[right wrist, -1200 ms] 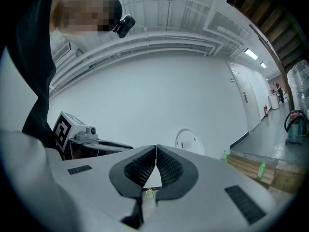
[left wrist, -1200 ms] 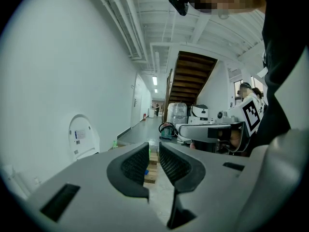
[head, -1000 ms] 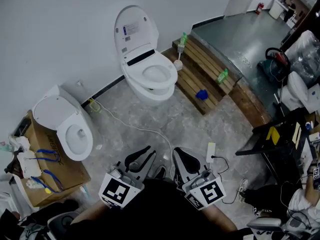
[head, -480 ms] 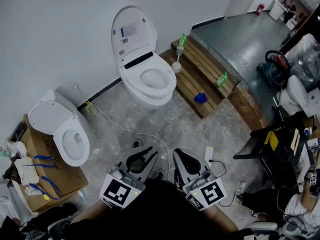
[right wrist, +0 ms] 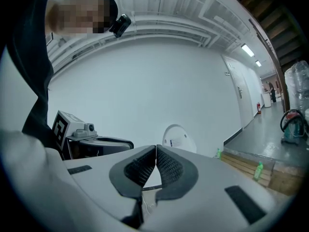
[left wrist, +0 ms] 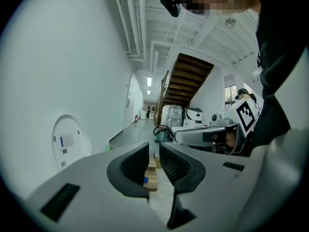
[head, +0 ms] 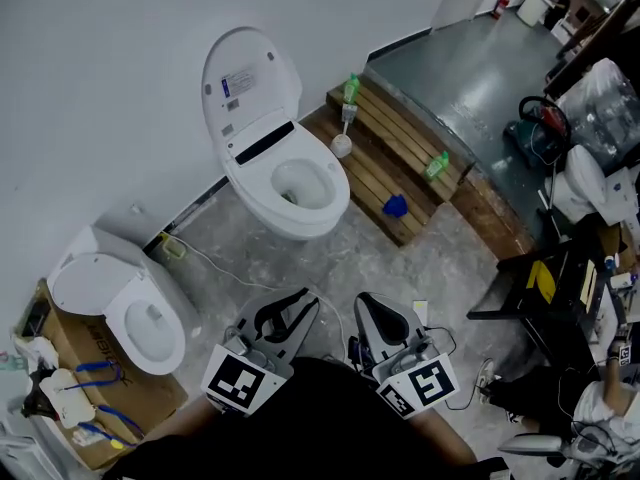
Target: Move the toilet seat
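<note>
A white toilet (head: 285,203) stands against the wall, several steps ahead of me. Its lid (head: 250,78) is raised and leans on the wall, and the seat (head: 303,160) lies down on the bowl. Low in the head view, close to my body, my left gripper (head: 300,303) has its jaws a little apart with nothing between them. My right gripper (head: 368,304) beside it is shut and empty. The lid (left wrist: 70,141) also shows far beyond the left gripper (left wrist: 154,151). The right gripper (right wrist: 156,153) points toward that same lid (right wrist: 178,138).
A second white toilet (head: 130,308) rests by a cardboard box (head: 90,388) at the left. A wooden platform (head: 400,158) right of the toilet carries green bottles (head: 351,88), a brush (head: 342,145) and a blue object (head: 395,206). A white cable (head: 230,273) crosses the floor. Black furniture (head: 560,288) stands at the right.
The head view has shifted: the toilet now sits lower and further left in the picture and looks a little larger. Both grippers stay low in the view, jaws unchanged.
</note>
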